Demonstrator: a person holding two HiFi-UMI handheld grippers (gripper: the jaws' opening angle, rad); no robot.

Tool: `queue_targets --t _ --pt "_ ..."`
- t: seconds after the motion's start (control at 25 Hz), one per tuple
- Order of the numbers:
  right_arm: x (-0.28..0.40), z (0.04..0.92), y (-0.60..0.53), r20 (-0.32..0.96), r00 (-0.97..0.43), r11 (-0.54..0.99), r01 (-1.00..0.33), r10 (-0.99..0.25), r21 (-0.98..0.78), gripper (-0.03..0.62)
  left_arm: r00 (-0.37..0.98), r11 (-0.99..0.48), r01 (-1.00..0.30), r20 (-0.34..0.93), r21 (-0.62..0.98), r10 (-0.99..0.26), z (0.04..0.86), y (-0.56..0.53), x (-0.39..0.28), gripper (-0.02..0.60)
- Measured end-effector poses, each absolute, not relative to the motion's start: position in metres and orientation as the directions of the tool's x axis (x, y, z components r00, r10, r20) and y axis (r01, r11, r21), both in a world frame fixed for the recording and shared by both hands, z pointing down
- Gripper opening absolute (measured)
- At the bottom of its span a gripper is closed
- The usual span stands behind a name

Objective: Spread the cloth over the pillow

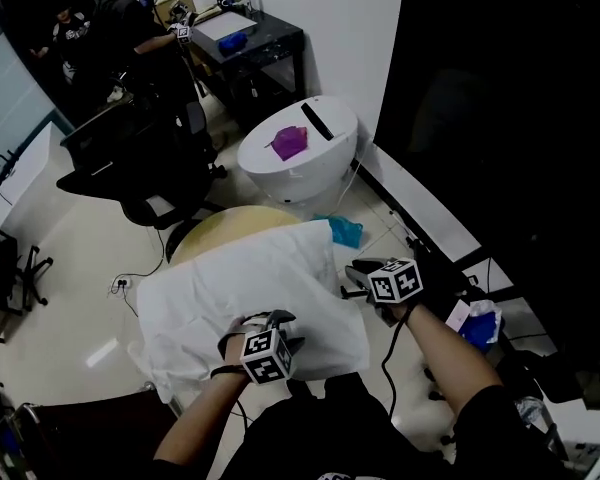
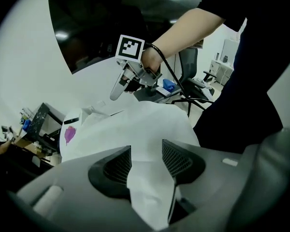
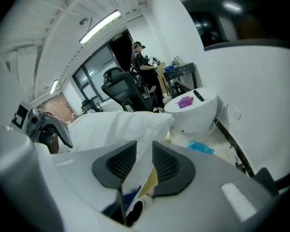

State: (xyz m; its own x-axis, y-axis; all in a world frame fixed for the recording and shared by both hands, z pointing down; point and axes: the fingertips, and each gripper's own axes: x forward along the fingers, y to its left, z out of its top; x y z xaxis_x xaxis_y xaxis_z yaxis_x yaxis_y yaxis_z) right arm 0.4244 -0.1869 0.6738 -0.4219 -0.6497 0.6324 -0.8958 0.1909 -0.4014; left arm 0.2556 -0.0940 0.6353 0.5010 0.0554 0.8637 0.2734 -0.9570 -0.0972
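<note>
**A:** Which step is in hand?

**B:** The spreading itself, I'd judge. The thin white cloth (image 1: 250, 278) covers most of the pale yellow pillow (image 1: 230, 230), but the pillow's rounded far edge shows bare beyond the cloth's far edge. The left claw (image 2: 146, 161) is clamped on a fold at the cloth's near edge. The right claw (image 3: 144, 161) pinches the cloth's right edge.

**A:** And the next move?

**B:** Probably carrying the cloth toward the pillow's far edge with both pinches kept and the pull even, so that no corner drags back. The claws would let go only once the yellow is covered.

**A:** What carries the pillow?

**B:** I cannot tell, because the cloth and the pillow hide it.

**A:** And the room?

**B:** It has a pale tiled floor (image 1: 70, 268). Beyond the pillow stands a white round pod-shaped stand (image 1: 325, 173) with a purple lump (image 1: 288, 142) on top. A crumpled teal bag (image 1: 346, 231) lies on the floor between the stand and the pillow. Black office chairs (image 1: 150, 168) stand to the left. At the far end a person in dark clothing (image 1: 125, 28) works at a black desk (image 1: 265, 53).
</note>
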Motion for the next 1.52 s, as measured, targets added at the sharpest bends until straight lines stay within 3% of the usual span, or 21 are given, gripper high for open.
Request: queue_targets --t 0.64,0.72,1.08,1.32,1.52 --pt "0.386 0.734 -0.233 0.602 -0.656 0.206 -0.735 -0.455 -0.646 0.099 0.488 -0.992 0.113 0.873 -0.056 0.006 0.656 -0.116 0.265 0.192" --pt "0.386 0.733 -0.233 0.606 -0.649 0.214 -0.743 -0.460 -0.634 0.012 0.487 -0.992 0.116 0.873 -0.054 0.009 0.657 -0.115 0.266 0.190" --pt "0.418 0.713 -0.245 0.679 -0.505 0.287 -0.863 -0.533 -0.416 0.012 0.503 -0.988 0.149 0.863 -0.034 0.047 0.652 -0.104 0.276 0.192" --pt "0.439 0.716 -0.262 0.741 -0.427 0.338 -0.898 -0.518 -0.281 0.012 0.495 -0.985 0.172 0.865 -0.003 0.084 0.658 -0.087 0.285 0.190" --pt "0.449 0.730 -0.265 0.770 -0.427 0.303 -0.900 -0.475 -0.312 0.012 0.481 -0.988 0.154 0.872 0.020 0.093 0.668 -0.080 0.283 0.192"
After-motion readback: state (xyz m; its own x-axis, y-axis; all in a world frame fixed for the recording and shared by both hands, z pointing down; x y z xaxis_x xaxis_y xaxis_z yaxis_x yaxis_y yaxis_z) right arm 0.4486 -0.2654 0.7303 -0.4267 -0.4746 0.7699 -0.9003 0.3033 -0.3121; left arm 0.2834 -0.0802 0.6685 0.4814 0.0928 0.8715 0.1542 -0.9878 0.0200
